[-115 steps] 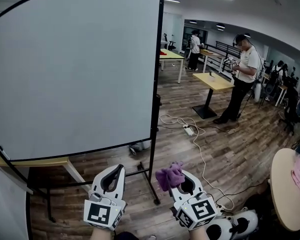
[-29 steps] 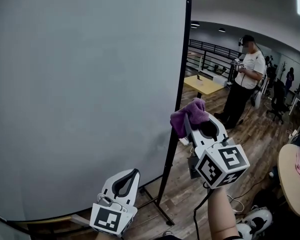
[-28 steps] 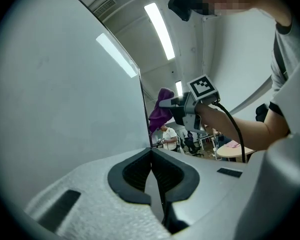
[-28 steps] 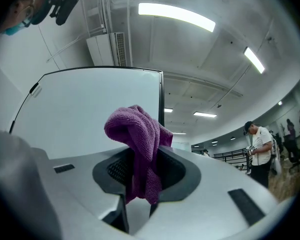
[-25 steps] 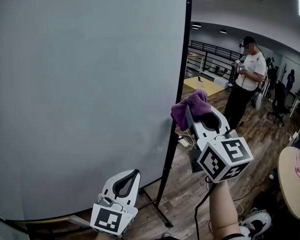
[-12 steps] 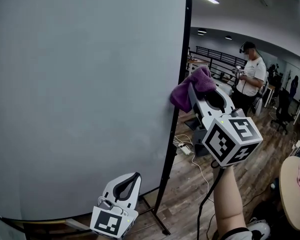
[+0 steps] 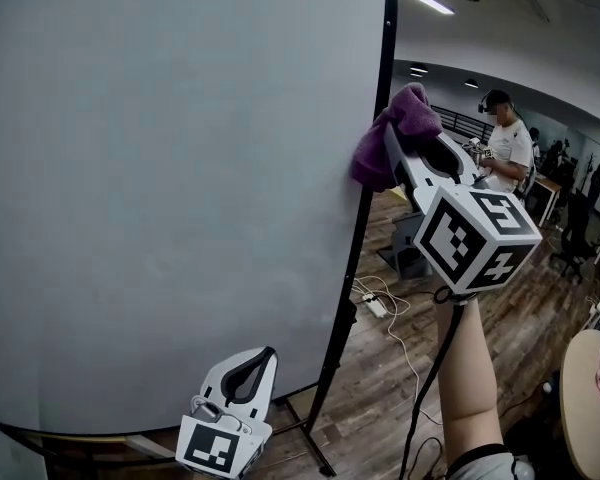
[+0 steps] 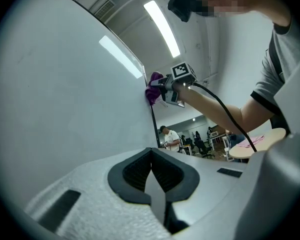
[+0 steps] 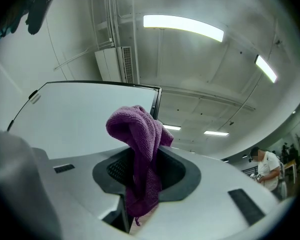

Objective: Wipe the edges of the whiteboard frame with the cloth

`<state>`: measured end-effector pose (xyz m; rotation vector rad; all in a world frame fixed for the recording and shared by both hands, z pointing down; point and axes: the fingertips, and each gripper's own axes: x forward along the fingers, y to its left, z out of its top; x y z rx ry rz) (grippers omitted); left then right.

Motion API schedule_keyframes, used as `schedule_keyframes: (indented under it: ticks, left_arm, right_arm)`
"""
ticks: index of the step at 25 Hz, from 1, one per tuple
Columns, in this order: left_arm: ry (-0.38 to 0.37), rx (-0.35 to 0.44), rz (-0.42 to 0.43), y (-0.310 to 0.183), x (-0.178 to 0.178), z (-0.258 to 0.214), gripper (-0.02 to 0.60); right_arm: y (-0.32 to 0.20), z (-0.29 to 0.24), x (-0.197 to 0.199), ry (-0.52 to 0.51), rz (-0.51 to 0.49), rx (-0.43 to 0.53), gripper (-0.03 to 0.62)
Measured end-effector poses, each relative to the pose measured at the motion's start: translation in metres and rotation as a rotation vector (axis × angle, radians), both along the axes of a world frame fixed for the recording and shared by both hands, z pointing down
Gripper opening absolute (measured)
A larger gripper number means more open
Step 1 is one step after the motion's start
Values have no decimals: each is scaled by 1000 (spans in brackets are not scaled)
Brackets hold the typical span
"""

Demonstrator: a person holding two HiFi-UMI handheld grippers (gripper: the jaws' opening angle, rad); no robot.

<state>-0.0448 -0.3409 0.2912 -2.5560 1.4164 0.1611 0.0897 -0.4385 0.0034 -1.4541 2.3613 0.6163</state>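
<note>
Pressing against the whiteboard frame (image 7: 353, 268) at 1 o'clock in the head view, a purple cloth (image 7: 400, 128) sits in the right claw (image 7: 392, 153), while the left claw (image 7: 252, 360) hangs at 6 o'clock. The left gripper view shows its jaws pressed together, holding nothing. The right gripper view shows jaws pinching the cloth, bunched toward 12 o'clock.

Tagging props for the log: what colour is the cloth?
Purple. The cloth shows best in the right gripper view, clamped in the right hand-held gripper.
</note>
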Motion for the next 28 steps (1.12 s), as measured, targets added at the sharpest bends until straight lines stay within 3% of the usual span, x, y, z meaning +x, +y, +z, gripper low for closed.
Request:
schedule_keyframes:
  ticks: [7,28]
  left_arm:
    - [8,-14,-8,-3,2,-15,18]
    - [-6,-156,122,-8,24,8,18]
  right_arm:
    - [-8,-38,1,-8,-18,27,115]
    - [-13,-58,-10,0,-19,58,109]
